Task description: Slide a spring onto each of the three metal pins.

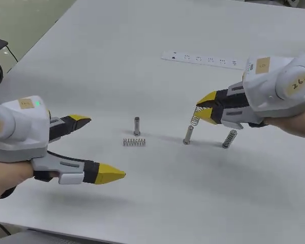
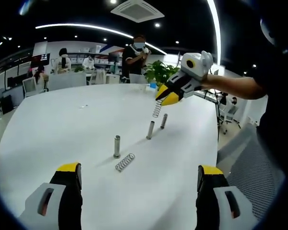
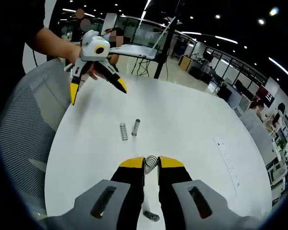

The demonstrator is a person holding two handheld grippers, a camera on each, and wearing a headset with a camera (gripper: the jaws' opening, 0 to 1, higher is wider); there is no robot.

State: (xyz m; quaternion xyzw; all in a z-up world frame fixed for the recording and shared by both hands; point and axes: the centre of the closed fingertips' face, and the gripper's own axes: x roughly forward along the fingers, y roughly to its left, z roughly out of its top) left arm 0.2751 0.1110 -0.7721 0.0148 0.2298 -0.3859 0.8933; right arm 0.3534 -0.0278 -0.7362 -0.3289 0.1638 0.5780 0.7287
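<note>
Head view: right gripper pinches a spring just above the middle pin; left gripper gapes wide, near left. Left gripper view: loose spring lies beside the left pin. Right gripper view: jaws narrow, spring clamped.

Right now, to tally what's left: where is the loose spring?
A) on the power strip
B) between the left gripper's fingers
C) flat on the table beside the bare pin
C: the loose spring lies flat just in front of the bare pin, apart from the open left gripper.
</note>
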